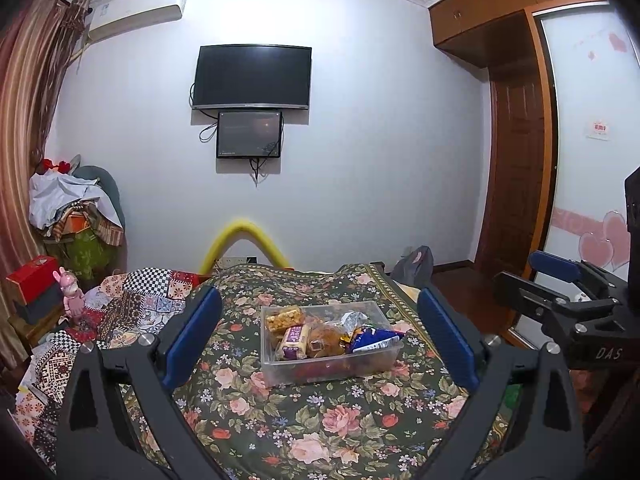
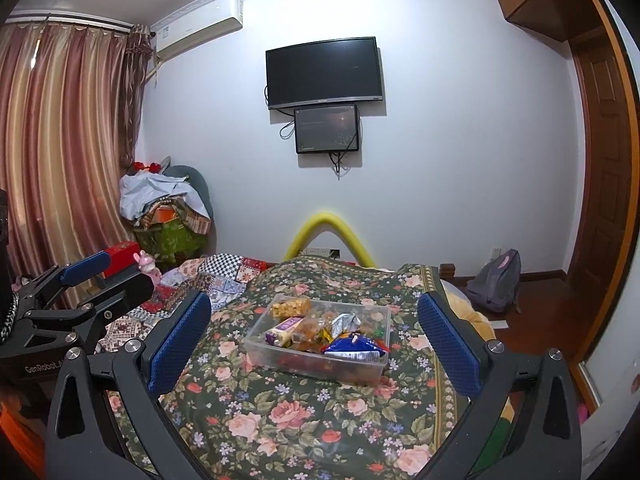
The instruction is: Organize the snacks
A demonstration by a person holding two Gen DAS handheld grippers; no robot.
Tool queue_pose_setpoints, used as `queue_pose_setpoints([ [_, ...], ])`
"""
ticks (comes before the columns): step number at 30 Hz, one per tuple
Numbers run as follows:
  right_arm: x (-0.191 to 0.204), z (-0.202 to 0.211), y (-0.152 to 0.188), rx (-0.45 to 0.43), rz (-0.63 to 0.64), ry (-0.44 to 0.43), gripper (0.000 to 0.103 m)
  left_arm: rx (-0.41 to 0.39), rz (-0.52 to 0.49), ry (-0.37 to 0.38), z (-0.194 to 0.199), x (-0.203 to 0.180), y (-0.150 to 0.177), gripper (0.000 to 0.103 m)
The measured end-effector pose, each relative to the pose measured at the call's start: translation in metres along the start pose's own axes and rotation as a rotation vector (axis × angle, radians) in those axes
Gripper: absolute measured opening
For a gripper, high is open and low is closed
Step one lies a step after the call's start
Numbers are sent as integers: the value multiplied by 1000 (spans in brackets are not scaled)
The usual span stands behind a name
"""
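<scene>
Both the left tongs [image 1: 320, 336] and right tongs [image 2: 316, 340] hang wide apart and empty above the floral bedspread [image 1: 312, 420]. Ahead of them on the bed, a clear plastic bin [image 1: 384, 360] holds the snack packets [image 1: 296, 338], including a blue bag [image 2: 352, 346].

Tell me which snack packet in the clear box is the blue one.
The blue packet lies at the box's near right corner, by the front wall of the clear box. The others are purple, silver or show orange-yellow contents.

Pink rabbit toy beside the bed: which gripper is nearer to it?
Left. The toy sits just left of the left gripper; the right gripper is farther right, beyond it.
</scene>
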State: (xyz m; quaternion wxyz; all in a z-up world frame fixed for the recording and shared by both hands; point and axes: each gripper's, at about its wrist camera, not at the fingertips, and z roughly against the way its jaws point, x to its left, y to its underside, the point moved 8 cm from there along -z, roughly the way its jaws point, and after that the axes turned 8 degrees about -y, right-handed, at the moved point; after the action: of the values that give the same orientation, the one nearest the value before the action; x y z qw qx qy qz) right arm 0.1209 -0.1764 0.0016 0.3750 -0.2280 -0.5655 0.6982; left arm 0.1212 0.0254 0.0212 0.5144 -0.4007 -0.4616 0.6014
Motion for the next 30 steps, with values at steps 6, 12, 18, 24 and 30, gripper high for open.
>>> queue_pose_setpoints([
  [6,1,1,-1,1,1,0,103,-2,-4,3,1,0,0,100],
  [12,2,1,-2,1,2,-1,103,-1,-2,12,1,-2,-1,100],
  [18,2,3,-3,-2,1,2,103,4,5,26,1,-2,-1,100],
  [24,3,3,-2,-3,1,1,103,10,0,29,0,-3,1,100],
  [30,3,3,-3,-5,1,4,103,8,-11,27,0,-5,4,100],
])
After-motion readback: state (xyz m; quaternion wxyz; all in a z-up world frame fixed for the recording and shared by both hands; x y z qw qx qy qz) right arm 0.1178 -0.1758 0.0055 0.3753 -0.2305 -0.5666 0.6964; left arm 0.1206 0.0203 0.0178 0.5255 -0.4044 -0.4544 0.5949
